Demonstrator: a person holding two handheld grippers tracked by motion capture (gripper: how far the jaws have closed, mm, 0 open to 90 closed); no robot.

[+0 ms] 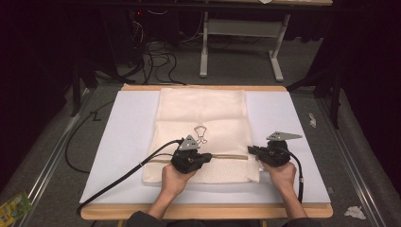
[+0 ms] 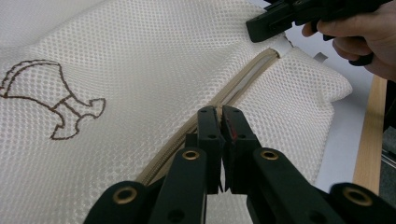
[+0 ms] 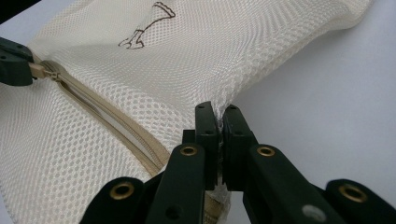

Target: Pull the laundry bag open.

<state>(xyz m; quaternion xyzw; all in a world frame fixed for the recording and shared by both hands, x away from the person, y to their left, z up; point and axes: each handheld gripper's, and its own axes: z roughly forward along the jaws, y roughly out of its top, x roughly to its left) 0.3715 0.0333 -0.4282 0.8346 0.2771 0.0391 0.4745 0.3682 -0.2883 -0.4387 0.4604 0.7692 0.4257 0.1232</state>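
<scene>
High view: cream mesh bag (image 1: pixel 202 137) lies flat on the white surface (image 1: pixel 127 142), left hand-held gripper (image 1: pixel 204 158) mid-zipper, right hand-held gripper (image 1: pixel 251 150) at the bag's right edge.

Left gripper view: jaws pinched tight on the zipper pull, w/ the tan zipper (image 2: pixel 243 81) running ahead.

Right gripper view: jaws clamped on mesh at the bag's edge, near the zipper end.

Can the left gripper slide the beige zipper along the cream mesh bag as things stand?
Probably yes. The left gripper is shut on the zipper pull, the right gripper pins the cream mesh laundry bag at its edge, and the beige zipper track lies unobstructed between them.
</scene>
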